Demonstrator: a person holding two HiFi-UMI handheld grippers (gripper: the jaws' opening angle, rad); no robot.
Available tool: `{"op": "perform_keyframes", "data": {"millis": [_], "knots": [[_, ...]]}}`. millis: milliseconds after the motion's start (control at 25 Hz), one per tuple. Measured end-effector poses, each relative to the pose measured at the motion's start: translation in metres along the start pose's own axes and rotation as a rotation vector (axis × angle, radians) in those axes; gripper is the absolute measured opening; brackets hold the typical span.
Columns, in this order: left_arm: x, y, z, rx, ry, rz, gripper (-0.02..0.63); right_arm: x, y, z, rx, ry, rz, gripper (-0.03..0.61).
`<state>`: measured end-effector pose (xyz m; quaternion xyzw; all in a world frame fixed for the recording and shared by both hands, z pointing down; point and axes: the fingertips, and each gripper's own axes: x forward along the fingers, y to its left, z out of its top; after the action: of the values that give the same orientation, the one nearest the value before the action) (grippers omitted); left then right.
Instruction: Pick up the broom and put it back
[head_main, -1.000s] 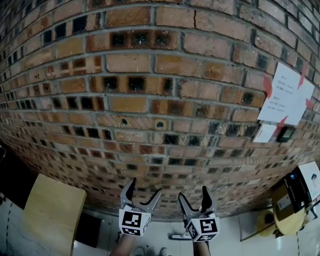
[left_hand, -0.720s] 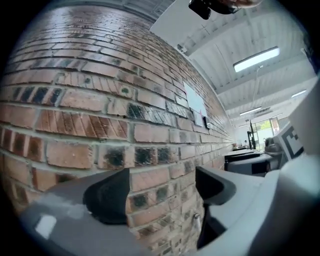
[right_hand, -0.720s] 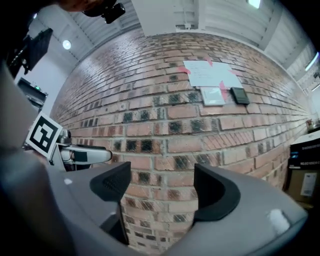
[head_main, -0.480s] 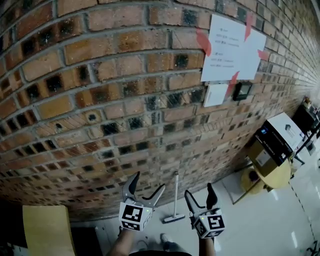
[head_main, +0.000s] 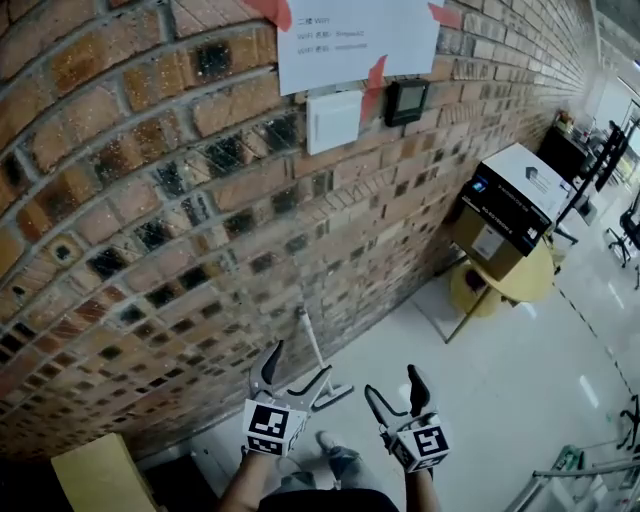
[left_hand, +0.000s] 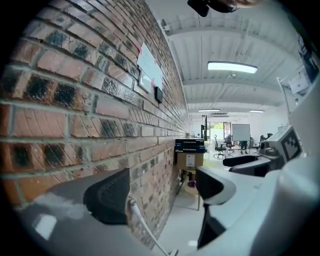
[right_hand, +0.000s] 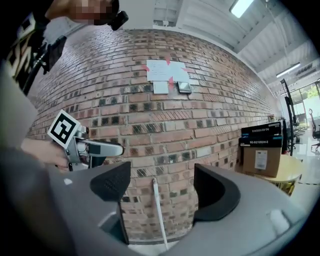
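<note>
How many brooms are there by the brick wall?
1: the broom leans against the brick wall, its head on the floor. Others may lie outside the views.

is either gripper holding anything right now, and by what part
Nothing is held. The left gripper and the right gripper both stand open and empty. The white-handled broom leans against the red brick wall, ungripped.

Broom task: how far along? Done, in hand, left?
Done: nothing yet. The broom leans on the brick wall, ungripped.
In hand: the left gripper and right gripper are both open and empty, facing the broom and short of it.
Left: close on its handle, lift it, put it back.
</note>
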<state>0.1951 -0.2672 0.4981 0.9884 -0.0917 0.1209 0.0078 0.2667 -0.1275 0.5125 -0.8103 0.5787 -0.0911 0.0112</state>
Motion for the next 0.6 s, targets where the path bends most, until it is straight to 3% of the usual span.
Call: {"op": "perform_keyframes", "data": {"millis": [320, 480, 600], "knots": [[0.055, -0.044, -0.075, -0.025, 0.104, -0.152, 0.417, -0.028, -0.043, -0.09, 0.063, 0.137, -0.03, 0.394], [0.073, -0.048, -0.107, -0.043, 0.158, -0.18, 0.417, -0.044, -0.063, -0.129, 0.186, 0.191, -0.005, 0.394], [0.081, -0.044, -0.117, -0.053, 0.164, -0.183, 0.417, -0.052, -0.083, -0.158, 0.208, 0.252, 0.0, 0.394]]}}
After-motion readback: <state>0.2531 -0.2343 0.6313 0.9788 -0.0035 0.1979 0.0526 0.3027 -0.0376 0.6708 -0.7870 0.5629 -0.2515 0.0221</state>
